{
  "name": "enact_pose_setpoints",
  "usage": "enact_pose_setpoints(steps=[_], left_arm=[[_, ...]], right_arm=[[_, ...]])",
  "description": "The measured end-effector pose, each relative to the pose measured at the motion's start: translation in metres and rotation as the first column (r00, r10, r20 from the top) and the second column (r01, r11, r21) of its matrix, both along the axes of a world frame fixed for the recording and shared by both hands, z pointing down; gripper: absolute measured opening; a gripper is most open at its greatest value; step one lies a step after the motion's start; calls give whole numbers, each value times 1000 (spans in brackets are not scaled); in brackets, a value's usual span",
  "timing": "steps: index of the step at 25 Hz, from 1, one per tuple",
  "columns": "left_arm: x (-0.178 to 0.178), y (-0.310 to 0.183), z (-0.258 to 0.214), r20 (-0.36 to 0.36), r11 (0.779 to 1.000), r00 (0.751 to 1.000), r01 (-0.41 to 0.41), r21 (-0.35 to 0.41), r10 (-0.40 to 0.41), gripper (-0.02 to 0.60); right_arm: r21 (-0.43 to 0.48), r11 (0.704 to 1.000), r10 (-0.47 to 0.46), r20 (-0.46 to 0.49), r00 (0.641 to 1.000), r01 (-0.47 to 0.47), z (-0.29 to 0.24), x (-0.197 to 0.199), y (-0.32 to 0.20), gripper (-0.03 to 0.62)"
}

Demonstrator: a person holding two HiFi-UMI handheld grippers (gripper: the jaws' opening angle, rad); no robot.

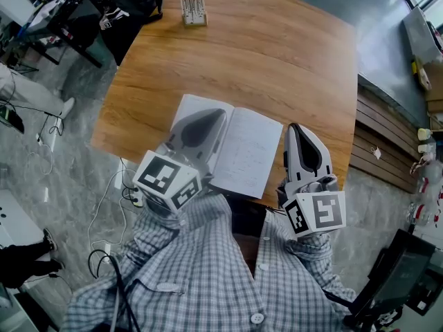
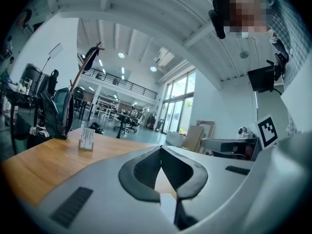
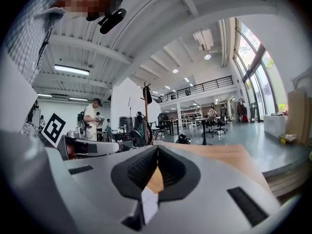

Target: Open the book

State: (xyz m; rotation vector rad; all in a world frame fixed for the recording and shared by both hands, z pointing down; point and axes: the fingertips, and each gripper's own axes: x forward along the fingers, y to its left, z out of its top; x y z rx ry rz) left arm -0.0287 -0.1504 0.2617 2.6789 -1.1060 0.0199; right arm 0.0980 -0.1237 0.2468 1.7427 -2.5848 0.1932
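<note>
Left claw (image 1: pixel 221 113) is held over the left page of the book (image 1: pixel 243 151). Its jaws are brought together, tips met, nothing clamped. Contact with the paper cannot be told. Right claw (image 1: pixel 295 126) is likewise closed on nothing, tips met. It is placed just beside the book's right edge, over bare worktop (image 1: pixel 277 61), and pointed away from the person.

Book is laid open and flat near the worktop's near edge, directly in front of the person. Two pale pages with faint handwriting are shown, and the spine is turned slightly off square to the worktop edge. The left page is partly covered by the left claw's body.

In the left gripper view a strip of page is seen through the gap below the met jaws, with wood beyond. In the right gripper view a white page corner is seen low between the jaws, again with wood beyond.

Marker cubes are seen at the rear of each claw: left cube (image 1: pixel 166 178), right cube (image 1: pixel 320 211).

A small card stand (image 1: pixel 193 11) is set upright at the far edge, well apart from the book. A checked shirt (image 1: pixel 208 275) is seen along the bottom of the head view. Cables (image 1: pixel 111 213) are seen on the grey floor left of the worktop.
</note>
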Motion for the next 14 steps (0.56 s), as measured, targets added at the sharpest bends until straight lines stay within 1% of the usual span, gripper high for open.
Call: enact_pose_setpoints(steps=[6, 14], left_arm=[[3, 1, 2, 0, 1000, 1000, -10, -3, 10, 9], [7, 1, 2, -1, 1000, 1000, -21, -2, 21, 9]], right_arm=[[-15, 1000, 7, 22, 1000, -7, 3, 3, 0, 21], [-19, 1000, 11, 24, 1000, -11, 4, 4, -1, 21]])
